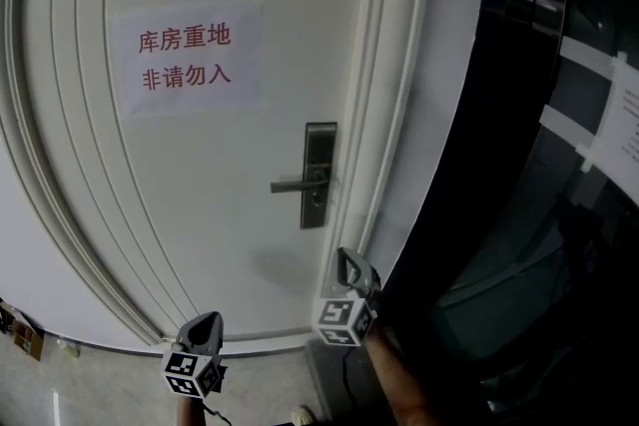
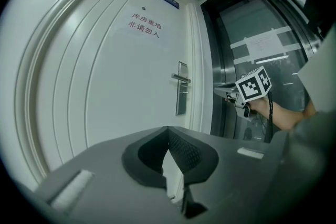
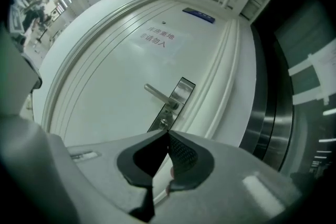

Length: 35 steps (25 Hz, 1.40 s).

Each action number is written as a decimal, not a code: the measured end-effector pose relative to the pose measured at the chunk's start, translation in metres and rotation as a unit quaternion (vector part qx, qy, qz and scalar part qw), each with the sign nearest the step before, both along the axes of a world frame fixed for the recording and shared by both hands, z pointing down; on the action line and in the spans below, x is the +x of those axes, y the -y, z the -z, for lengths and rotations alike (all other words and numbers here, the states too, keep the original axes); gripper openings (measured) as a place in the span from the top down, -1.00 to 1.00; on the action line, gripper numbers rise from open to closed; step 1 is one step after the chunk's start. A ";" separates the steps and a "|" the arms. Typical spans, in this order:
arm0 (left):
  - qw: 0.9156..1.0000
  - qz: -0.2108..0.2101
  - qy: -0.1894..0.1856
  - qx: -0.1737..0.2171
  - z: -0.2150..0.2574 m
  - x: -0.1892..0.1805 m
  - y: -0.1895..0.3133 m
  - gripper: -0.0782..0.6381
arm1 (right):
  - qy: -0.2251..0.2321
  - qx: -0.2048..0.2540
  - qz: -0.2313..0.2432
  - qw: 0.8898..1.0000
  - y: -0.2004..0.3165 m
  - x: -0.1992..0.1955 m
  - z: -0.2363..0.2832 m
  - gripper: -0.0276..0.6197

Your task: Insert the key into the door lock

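The lock plate (image 1: 319,175) sat near the right edge of the door (image 1: 220,234), its handle (image 1: 292,186) reaching left, with the paper notice (image 1: 188,60) higher up to the left. Before the door, the right gripper (image 1: 349,262) hung below the lock plate and the left gripper (image 1: 205,322) lower to its left; a glass panel (image 1: 559,115) stood right of the door.

I'm looking at a workplace corridor outside a storeroom: a white door (image 1: 200,214) bears a red-lettered paper notice (image 1: 188,58), beside steel-framed glass panels (image 2: 247,23)

Dark glass wall (image 1: 519,165) (paper sheet (image 1: 624,120) taped on it) at right; pale speckled floor (image 1: 100,384) below.
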State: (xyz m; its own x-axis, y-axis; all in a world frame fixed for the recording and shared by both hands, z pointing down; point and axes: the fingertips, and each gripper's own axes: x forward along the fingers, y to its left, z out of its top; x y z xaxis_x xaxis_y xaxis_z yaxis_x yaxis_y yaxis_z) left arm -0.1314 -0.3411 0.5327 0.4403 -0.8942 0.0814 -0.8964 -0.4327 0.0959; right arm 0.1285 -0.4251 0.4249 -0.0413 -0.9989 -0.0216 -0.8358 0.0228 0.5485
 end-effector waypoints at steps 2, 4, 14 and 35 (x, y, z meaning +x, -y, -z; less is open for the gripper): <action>1.000 -0.008 0.002 0.004 0.002 0.004 -0.007 0.77 | 0.035 -0.010 0.013 0.999 -0.015 0.001 -0.006 0.91; 1.000 -0.016 0.008 0.008 0.004 0.008 -0.015 0.77 | 0.071 -0.012 0.031 0.997 -0.029 0.000 -0.011 0.91; 0.998 -0.047 0.025 0.024 0.009 0.026 -0.054 0.77 | 0.214 -0.066 0.099 0.970 -0.103 -0.006 -0.048 0.91; 0.996 -0.069 0.032 0.036 0.000 0.028 -0.131 0.77 | 0.243 -0.100 0.095 0.960 -0.228 -0.010 -0.113 0.91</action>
